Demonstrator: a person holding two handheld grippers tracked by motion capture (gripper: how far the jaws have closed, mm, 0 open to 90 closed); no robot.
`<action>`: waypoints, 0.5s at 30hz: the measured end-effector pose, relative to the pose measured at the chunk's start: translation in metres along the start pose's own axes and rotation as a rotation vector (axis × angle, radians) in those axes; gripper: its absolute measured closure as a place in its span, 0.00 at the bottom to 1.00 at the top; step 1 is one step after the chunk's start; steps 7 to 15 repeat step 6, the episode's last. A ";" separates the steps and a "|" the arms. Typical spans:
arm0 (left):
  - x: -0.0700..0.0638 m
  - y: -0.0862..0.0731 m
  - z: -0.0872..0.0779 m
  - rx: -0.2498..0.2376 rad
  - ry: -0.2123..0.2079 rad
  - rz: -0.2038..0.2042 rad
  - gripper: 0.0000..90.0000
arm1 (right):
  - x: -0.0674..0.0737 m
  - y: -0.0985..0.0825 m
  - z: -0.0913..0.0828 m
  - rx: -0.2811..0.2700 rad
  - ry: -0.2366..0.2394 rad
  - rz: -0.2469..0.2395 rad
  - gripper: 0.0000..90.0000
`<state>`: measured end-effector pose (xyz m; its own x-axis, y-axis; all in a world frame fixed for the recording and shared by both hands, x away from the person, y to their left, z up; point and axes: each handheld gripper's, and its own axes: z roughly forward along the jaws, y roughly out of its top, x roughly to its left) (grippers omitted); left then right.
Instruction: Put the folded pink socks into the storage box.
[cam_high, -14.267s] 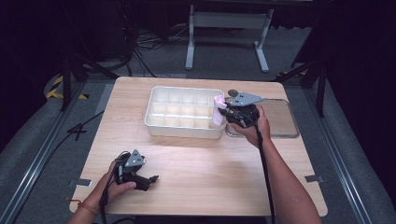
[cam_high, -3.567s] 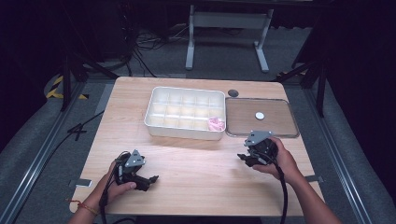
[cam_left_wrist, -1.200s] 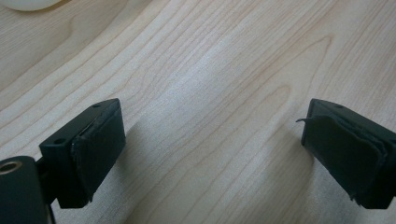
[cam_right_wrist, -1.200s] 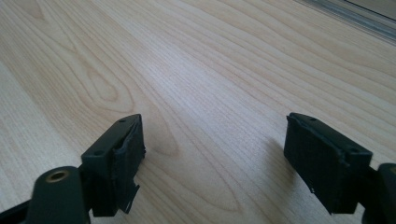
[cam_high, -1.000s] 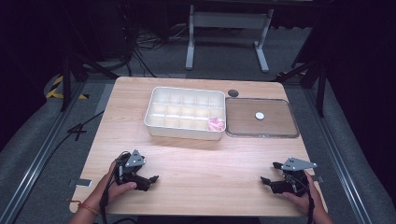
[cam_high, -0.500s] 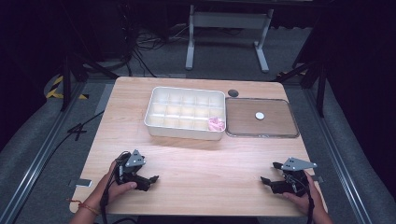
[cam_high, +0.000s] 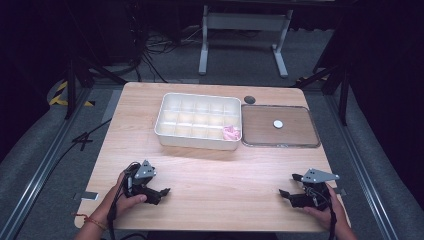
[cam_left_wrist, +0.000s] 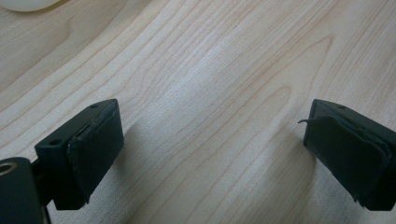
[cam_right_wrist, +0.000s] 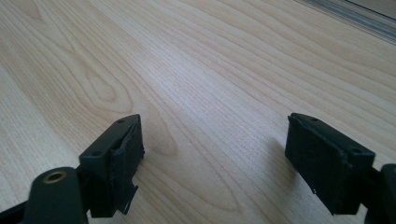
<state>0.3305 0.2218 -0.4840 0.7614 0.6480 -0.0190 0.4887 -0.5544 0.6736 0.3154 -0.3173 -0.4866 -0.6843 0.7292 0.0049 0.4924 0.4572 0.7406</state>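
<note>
High view: left gripper (cam_high: 162, 192) and right gripper (cam_high: 289, 189) rest on the wood-grain table (cam_high: 220, 175), jaws spread wide, holding nothing, likely parked. Soft crumpled pink item (cam_high: 231, 132) sits in the near-right compartment of the white plastic divided tray (cam_high: 197, 142), beside the flat clear lid (cam_high: 280, 142).

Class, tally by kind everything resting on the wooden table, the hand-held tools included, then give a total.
White compartment tray: 1
Pink item in the tray: 1
Flat brown tray: 1
White disc: 1
Dark round item: 1
Tools, left and right: 2
Total: 7
</note>
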 end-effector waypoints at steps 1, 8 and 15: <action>0.000 0.000 0.000 0.000 0.000 0.000 0.06 | 0.000 0.000 0.000 0.000 0.000 0.000 0.22; 0.000 0.000 0.000 0.000 0.000 0.000 0.05 | 0.000 0.000 0.000 0.001 -0.004 0.002 0.20; 0.000 0.000 0.000 0.000 0.000 0.000 0.05 | 0.000 0.000 0.000 0.001 -0.004 0.002 0.20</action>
